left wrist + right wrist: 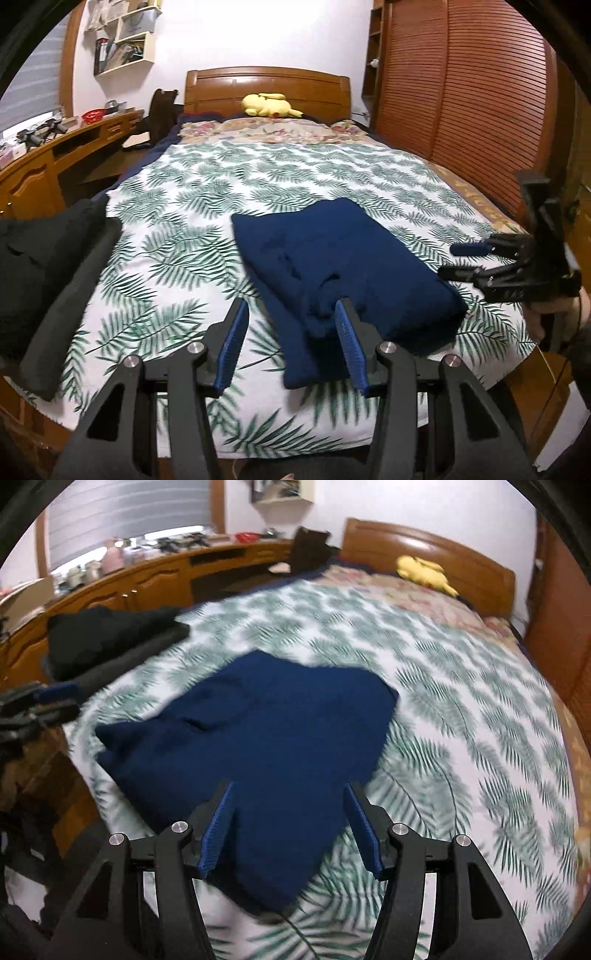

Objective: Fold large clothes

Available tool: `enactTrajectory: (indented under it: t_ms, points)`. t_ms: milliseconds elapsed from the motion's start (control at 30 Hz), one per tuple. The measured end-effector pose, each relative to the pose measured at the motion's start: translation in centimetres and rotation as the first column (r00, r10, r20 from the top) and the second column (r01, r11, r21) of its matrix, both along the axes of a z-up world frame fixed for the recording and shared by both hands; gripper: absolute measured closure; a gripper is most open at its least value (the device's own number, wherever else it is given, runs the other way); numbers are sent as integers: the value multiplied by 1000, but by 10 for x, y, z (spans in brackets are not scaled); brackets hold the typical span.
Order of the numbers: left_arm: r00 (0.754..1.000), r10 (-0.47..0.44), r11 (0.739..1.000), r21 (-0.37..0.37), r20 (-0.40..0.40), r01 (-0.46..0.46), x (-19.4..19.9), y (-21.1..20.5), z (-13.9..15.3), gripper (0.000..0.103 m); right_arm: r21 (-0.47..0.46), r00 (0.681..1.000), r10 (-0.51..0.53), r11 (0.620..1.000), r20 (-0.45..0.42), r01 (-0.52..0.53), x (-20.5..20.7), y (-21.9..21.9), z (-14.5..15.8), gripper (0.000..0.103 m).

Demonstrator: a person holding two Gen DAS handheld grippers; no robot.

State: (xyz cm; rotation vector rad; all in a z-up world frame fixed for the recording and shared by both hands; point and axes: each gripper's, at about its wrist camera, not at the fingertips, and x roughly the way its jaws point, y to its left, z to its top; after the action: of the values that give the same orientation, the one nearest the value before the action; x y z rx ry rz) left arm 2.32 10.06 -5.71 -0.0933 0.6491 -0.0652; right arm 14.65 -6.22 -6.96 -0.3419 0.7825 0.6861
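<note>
Left claw (291,332) stands part open with nothing between its ribbed blue pads; the near edge of the navy garment (332,266) lies just beyond its tips. Right claw (290,819) also stands open and empty, poised over the garment's near corner; in the left view it hangs off the garment's right edge. Garment lies partly folded on the bed (177,192), toward the foot end, a rough slab with one narrower flap trailing toward the left claw. Fabric looks like a thick, matte knit: soft, limp, no stiffness, probably moderately heavy for cloth; likely to sag and drag when lifted, unlikely to slip from ribbed pads. Judged best hold: pinch the doubled edge at two corners, one claw each, all layers together. Bedspread is smooth leaf-printed cotton. A dark folded pile (40,266) sits at the bed's left side, well apart.
</note>
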Motion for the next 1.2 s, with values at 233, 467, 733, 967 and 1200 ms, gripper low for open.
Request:
enactTrajectory:
  t_ms: [233, 467, 733, 967, 1200]
  points:
    - [998, -50, 998, -35, -37, 49, 17, -16, -11, 55, 23, 998, -52, 998, -44, 53, 5, -25, -15, 42]
    - [994, -57, 996, -69, -95, 51, 31, -21, -32, 55, 34, 997, -54, 998, -54, 56, -2, -33, -17, 42]
    - [990, -121, 990, -85, -78, 115, 29, -25, -33, 94, 48, 997, -50, 997, -58, 53, -4, -34, -15, 42]
    - [997, -43, 998, -54, -58, 40, 16, 3, -26, 96, 68, 997, 12, 998, -77, -7, -10, -22, -10, 42]
    - [994, -31, 995, -101, -101, 21, 9, 15, -43, 93, 31, 982, 74, 997, -175, -69, -13, 5, -38, 42]
